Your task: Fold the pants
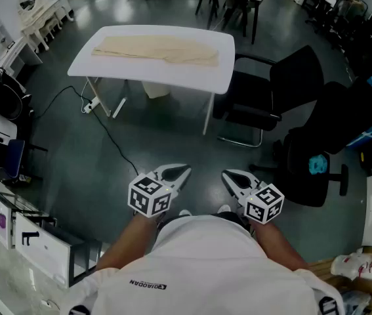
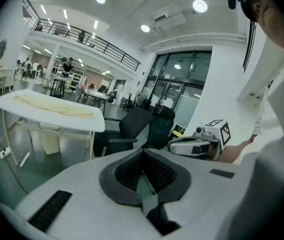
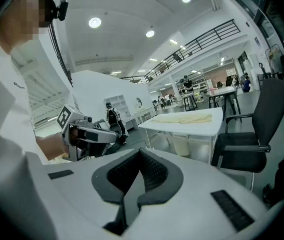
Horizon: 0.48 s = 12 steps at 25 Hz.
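Note:
The beige pants (image 1: 156, 49) lie stretched out lengthwise on a white table (image 1: 140, 77) across the room, well ahead of me. Both grippers are held close to my body, far from the table. My left gripper (image 1: 184, 170) is shut with nothing in it, and its tips (image 2: 143, 151) meet. My right gripper (image 1: 228, 174) is also shut and empty, tips together (image 3: 140, 151). The pants (image 2: 51, 105) show at the left of the left gripper view, and the pants (image 3: 184, 118) show at the right of the right gripper view. Each gripper sees the other beside it.
A black chair (image 1: 264, 90) stands at the table's right end, and a black office chair (image 1: 317, 156) is nearer on the right. A cable and power strip (image 1: 90, 105) lie on the floor by the table's left legs. White furniture (image 1: 15, 235) lines the left side.

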Available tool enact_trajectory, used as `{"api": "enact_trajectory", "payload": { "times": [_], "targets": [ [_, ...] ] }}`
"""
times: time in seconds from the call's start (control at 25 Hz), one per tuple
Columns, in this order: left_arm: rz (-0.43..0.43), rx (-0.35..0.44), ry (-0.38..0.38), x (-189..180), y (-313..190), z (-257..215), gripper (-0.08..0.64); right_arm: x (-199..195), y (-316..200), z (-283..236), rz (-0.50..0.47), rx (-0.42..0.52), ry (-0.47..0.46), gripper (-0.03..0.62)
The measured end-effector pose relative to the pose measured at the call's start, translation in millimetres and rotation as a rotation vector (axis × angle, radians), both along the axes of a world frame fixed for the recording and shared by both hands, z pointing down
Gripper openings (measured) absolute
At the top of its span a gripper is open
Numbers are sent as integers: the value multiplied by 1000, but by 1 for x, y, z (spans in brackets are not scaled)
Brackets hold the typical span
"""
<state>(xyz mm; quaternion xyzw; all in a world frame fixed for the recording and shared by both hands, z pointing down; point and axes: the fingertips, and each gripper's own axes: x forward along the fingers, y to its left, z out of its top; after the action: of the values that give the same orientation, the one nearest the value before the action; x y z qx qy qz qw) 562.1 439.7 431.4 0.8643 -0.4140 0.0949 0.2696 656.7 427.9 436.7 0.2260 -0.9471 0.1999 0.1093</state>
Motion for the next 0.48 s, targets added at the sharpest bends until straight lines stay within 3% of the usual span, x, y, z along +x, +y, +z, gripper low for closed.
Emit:
{"api": "enact_trajectory", "payload": {
  "times": [0.48],
  "targets": [
    [-3, 0, -17, 1, 7, 4, 28, 1, 5, 4, -1, 3, 11, 17]
  ]
}}
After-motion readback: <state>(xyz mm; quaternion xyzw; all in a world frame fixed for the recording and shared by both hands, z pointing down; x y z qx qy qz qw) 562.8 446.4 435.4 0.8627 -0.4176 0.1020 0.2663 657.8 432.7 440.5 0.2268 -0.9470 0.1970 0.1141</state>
